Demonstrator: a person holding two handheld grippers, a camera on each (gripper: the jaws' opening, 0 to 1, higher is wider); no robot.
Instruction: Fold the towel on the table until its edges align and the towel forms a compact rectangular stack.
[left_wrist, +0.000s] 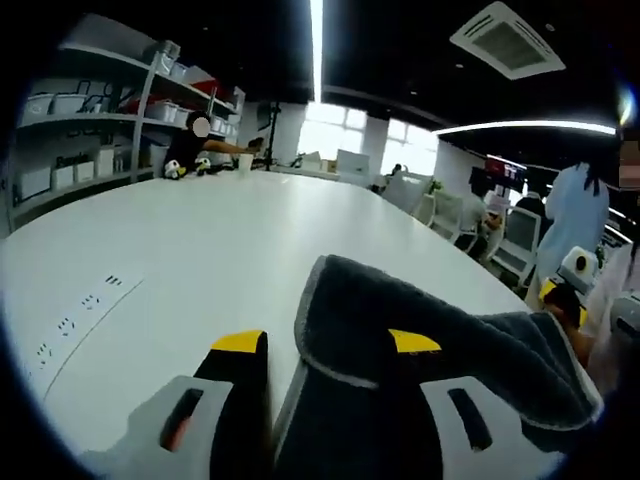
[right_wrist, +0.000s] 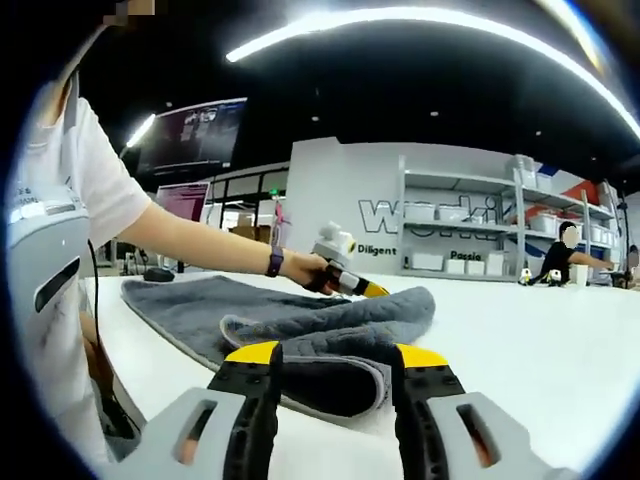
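A dark grey towel (right_wrist: 300, 330) with a pale hem lies partly folded on the white table (right_wrist: 540, 350), a rounded fold lying toward me. My right gripper (right_wrist: 335, 355) stands open just short of that fold, its yellow-tipped jaws on either side of it. A person's hand holds my left gripper (right_wrist: 345, 272) at the towel's far side. In the left gripper view the left gripper (left_wrist: 327, 342) is open, and the towel (left_wrist: 400, 310) lies bunched between its jaws and over the right one. The right gripper (left_wrist: 575, 275) shows at the right edge.
Shelving with white bins (left_wrist: 90, 130) stands behind the table's far end, where a seated person (left_wrist: 195, 145) has small toys and a cup. Socket slots (left_wrist: 80, 310) are set in the tabletop (left_wrist: 200, 250) at left. People and chairs (left_wrist: 520, 235) stand beyond the right rim.
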